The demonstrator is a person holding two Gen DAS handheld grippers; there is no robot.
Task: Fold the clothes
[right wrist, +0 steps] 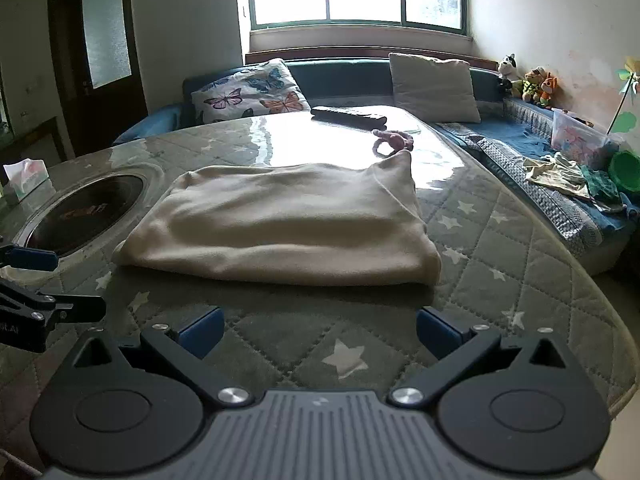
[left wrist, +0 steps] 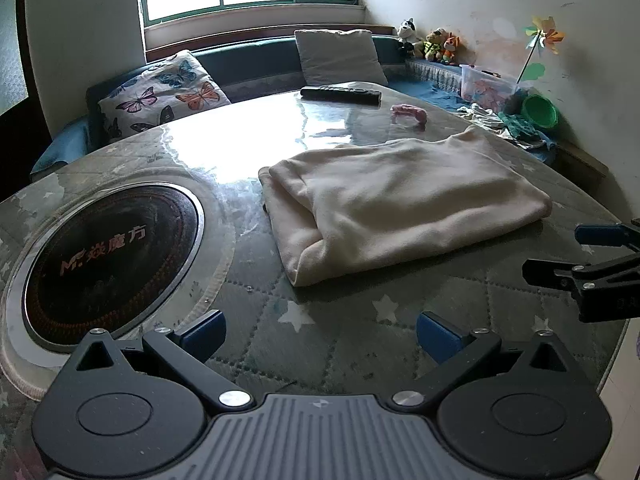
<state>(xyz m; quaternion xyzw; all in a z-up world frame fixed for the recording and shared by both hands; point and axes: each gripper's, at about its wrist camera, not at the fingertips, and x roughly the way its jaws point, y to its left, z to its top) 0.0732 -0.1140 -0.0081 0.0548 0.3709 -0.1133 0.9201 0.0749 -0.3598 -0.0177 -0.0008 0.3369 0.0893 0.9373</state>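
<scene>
Quilted counter is carrying cream garment, lying folded beside the round burner. Left claw and right claw hovering wide, empty, nearside. Any further fold wants aligned edges.

A home living room: cushioned window bench, butterfly pillow, plush toys, quilted table.

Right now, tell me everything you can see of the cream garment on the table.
The cream garment looks like soft knit or fleece, folded into a thick, rough rectangle with rounded, layered edges. It lies flat on the quilted star-patterned table cover, beside the round black cooktop. One far corner pokes up. Neither gripper touches it.
</scene>
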